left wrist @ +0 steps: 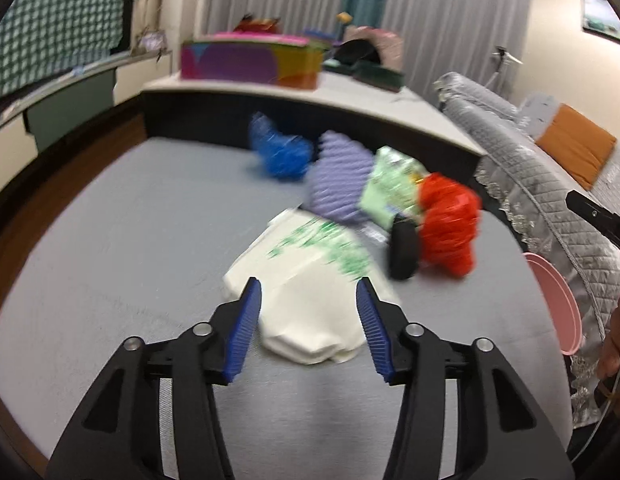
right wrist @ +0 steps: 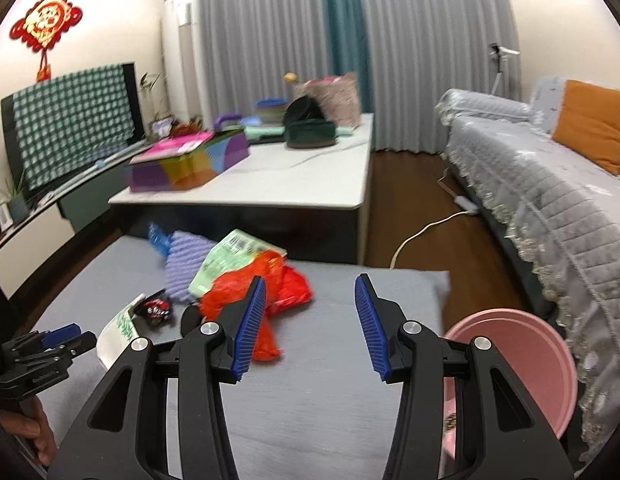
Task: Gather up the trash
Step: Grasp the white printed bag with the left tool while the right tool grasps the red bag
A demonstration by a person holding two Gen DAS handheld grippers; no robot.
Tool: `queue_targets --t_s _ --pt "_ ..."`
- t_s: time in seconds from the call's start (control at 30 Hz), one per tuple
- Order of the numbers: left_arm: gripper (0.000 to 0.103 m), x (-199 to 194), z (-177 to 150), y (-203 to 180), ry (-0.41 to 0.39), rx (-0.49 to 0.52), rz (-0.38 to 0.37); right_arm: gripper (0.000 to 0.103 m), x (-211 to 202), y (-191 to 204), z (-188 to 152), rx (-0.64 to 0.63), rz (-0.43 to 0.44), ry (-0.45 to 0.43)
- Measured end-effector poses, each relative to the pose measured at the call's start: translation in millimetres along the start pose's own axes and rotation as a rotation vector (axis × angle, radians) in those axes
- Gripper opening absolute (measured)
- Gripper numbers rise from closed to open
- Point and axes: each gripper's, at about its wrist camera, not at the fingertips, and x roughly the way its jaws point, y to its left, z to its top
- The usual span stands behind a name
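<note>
- A grey mat point(right wrist: 310, 400) carries the whole job; every place below is given relative to it.
- A pink bin point(right wrist: 522, 364) stands just off the mat's right edge, beside a quilted sofa point(right wrist: 550, 200). Some small scraps seem to lie inside it, though too little shows to say what.
- A white bag with green print point(left wrist: 310, 304) lies near the mat's middle, the largest piece of litter, not yet picked up.
- A purple ribbed wrapper point(left wrist: 338, 180) sits toward the mat's far side, touching a pale green packet point(left wrist: 390, 188).
- A crumpled red bag point(left wrist: 450, 224) lies at the mat's right-hand part of the pile, next to a black round object point(left wrist: 404, 250).
- A blue wrapper point(left wrist: 281, 152) rests at the mat's far edge, against the low table point(right wrist: 289, 184) behind it.
- A small dark wrapper point(right wrist: 155, 308) lies between the white bag and the red bag in the right wrist view.
- The left gripper point(left wrist: 310, 320) hangs over the mat with jaws spread wide around the white bag's near end, gripping nothing.
- The right gripper point(right wrist: 310, 320) hovers over the mat's right side, jaws apart and empty, the red bag just behind its left finger.
- Judgement: the collection looks barely begun, with nearly all the litter left on the mat.
</note>
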Motion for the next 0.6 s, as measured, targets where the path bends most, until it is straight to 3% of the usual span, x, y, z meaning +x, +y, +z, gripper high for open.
queue_targets --t_s 0.1,0.17,0.27,0.6 --pt "0.054 14.1 -6.8 14.8 0.039 -0.033 0.0 0.048 21.5 16.5 -4.8 -0.021 0.026 0.035" --pt "0.058 19.9 -10.7 20.9 0.054 -0.05 -0.008 0.06 34.3 27.1 -6.8 -0.029 0.044 0.049" --pt "0.06 29.1 -11.9 24.9 0.072 -0.069 -0.025 0.066 51.0 40.9 -9.6 -0.047 0.074 0.069" --pt "0.06 49.9 -12.5 27.5 0.128 -0.131 -0.098 0.067 89.9 66.5 -21.4 -0.112 0.093 0.157"
